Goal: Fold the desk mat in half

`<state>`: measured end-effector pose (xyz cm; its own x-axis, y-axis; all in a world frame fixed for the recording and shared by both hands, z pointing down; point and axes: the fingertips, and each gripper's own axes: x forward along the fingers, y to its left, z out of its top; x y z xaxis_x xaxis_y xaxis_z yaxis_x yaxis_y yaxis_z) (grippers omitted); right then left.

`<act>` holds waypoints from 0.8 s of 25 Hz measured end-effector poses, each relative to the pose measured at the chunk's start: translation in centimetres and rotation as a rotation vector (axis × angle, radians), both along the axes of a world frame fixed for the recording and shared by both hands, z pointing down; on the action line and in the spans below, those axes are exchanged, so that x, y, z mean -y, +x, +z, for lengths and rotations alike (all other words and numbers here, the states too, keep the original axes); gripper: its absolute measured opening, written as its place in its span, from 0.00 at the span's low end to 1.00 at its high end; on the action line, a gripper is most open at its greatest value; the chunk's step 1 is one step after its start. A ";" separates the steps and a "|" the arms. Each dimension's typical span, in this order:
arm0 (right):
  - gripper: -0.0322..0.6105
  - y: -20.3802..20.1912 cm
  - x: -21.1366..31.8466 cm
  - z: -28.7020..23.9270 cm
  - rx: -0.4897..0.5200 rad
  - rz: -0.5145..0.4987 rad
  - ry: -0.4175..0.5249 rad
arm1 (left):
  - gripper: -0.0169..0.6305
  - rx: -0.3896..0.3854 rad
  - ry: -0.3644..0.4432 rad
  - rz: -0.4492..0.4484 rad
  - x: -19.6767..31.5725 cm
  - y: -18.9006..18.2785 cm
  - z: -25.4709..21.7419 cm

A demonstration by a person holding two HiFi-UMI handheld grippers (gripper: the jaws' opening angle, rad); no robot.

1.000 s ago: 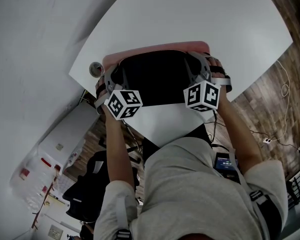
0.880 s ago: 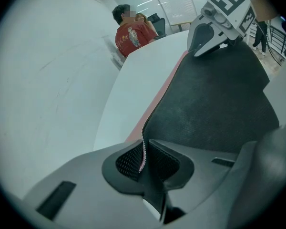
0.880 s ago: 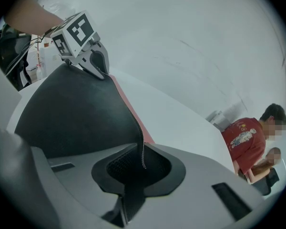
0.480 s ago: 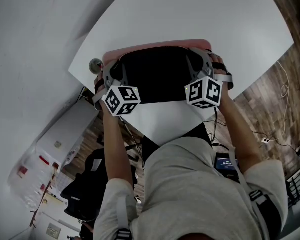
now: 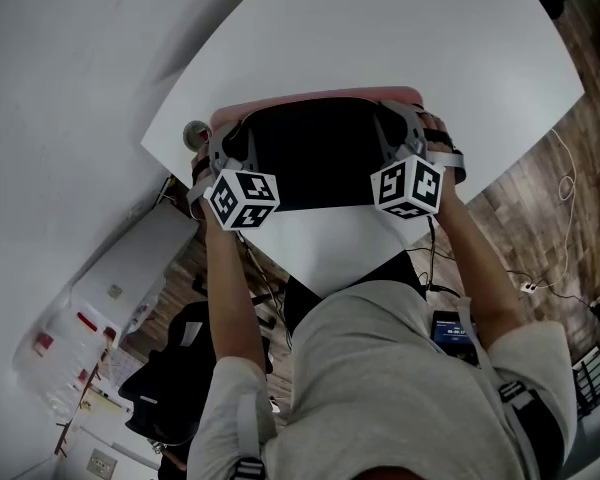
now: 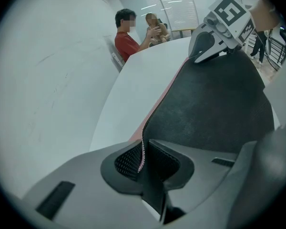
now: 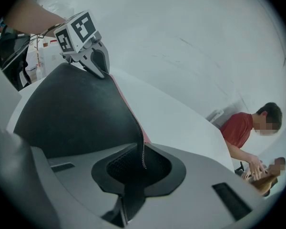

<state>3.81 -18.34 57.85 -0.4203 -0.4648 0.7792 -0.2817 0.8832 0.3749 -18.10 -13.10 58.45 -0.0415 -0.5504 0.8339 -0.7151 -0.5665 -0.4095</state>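
The left tongs are pinching the mat's stitched edge, with the pads pressing on it from both sides. The right tongs are doing the same further along that edge. The mat is lying on the white worktop, toward the person's side. Its raised part is turning the black underside up, and a strip of the pink face is showing along the far edge. Gripping one edge at two well-separated places is, I judge, what is making that edge taut and level. That way the raised half can go over the lower half squarely instead of sagging in the middle or skewing.

The head view is giving the layout. It is showing the two marker cubes side by side, the black sheet spanning between them and pink peeking out beyond it. A small round thing is sitting at the worktop's left edge, too small to identify. This view is not showing the pads at all.

The gripper views are supplying that. Each is showing the thin edge running down between its own pads, and each is looking across the arching black sheet to the other tongs. They are also showing a person in a red shirt and another beside them, beyond the worktop's far end, whom the head view is missing.
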 end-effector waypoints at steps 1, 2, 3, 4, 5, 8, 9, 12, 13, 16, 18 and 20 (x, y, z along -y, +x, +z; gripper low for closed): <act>0.14 0.0 0.1 0.0 0.000 -0.001 0.002 | 0.09 -0.001 0.001 -0.001 0.1 0.0 0.0; 0.14 0.0 0.1 0.0 -0.001 -0.001 0.004 | 0.09 -0.002 0.002 -0.002 0.1 0.0 -0.1; 0.14 -0.1 0.2 0.0 -0.002 -0.002 0.004 | 0.09 -0.004 0.002 -0.003 0.2 -0.1 -0.1; 0.14 -0.1 0.3 0.0 -0.002 -0.001 0.005 | 0.09 -0.007 0.001 -0.001 0.2 -0.1 0.1; 0.14 -0.1 0.3 0.0 -0.002 -0.001 0.004 | 0.09 -0.012 -0.002 0.003 0.1 -0.2 0.3; 0.14 -0.1 0.3 -0.1 0.001 0.003 0.003 | 0.09 -0.031 -0.012 0.013 -0.1 -0.4 1.0; 0.14 -0.2 0.3 -0.1 0.003 0.004 0.003 | 0.09 -0.039 -0.014 0.011 -0.1 -0.4 1.1; 0.14 -0.2 0.5 0.0 0.006 0.005 0.008 | 0.09 -0.051 -0.016 0.006 0.1 -0.5 1.1; 0.14 -0.2 0.5 0.0 0.006 0.006 0.010 | 0.09 -0.048 -0.015 0.007 0.2 -0.5 1.1; 0.14 -0.1 0.7 0.0 0.004 0.009 0.011 | 0.09 -0.043 -0.013 0.006 0.3 -0.4 1.1; 0.14 -0.2 0.8 0.0 0.004 0.012 0.010 | 0.09 -0.060 -0.006 -0.015 0.4 -0.5 1.1; 0.15 -0.2 0.8 -0.1 0.004 0.015 0.011 | 0.10 -0.103 0.008 -0.058 0.5 -0.7 1.0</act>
